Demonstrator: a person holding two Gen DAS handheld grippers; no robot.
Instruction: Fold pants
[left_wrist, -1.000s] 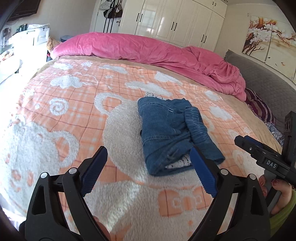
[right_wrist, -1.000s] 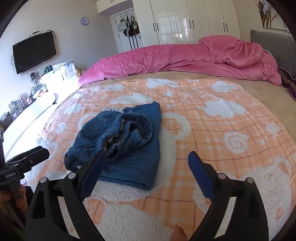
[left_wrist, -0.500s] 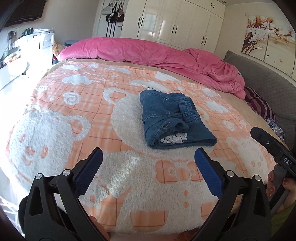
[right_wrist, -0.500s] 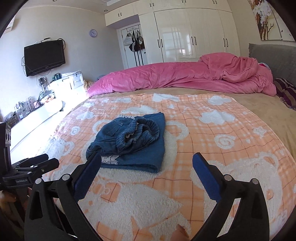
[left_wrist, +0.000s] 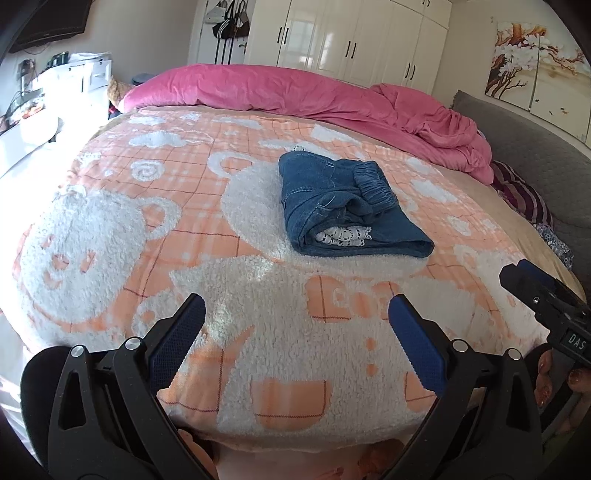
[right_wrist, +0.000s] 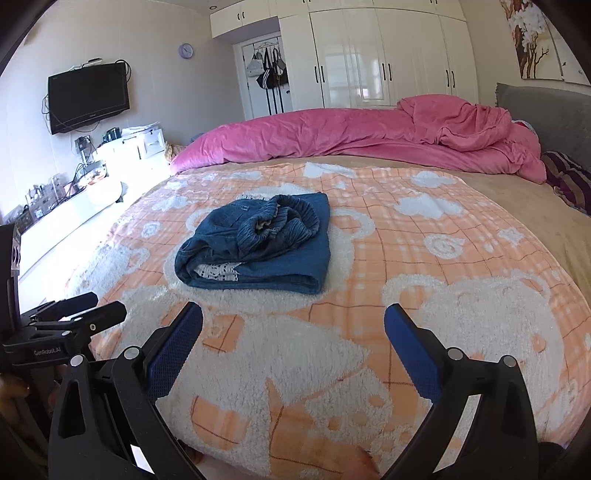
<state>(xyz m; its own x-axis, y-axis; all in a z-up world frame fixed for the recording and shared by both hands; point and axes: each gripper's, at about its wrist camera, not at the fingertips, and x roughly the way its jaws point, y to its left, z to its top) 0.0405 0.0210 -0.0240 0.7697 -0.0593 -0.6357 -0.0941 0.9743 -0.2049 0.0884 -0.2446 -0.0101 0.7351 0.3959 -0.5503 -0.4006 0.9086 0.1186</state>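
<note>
While both tools hang over the near edge of the bed:
Pants: folded blue denim pants (left_wrist: 343, 206) lie mid-blanket, at 12 o'clock from each tool.
Blanket: fleecy orange-and-white bear-print blanket (left_wrist: 155, 206).
Left tool (left_wrist: 295, 332): spread, holding nothing.
Right tool (right_wrist: 293, 336): spread, holding nothing.

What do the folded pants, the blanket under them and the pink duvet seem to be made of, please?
Pants: blue denim by the look, matte, with pale seam stitching, a ribbed waistband and white patterned fabric showing inside the fold.
Blanket: probably fleece or sherpa, going by its fuzzy, nubbly pile in white and orange.
Duvet: maybe velvet or plush, judging from the soft sheen on its wrinkles.
</note>
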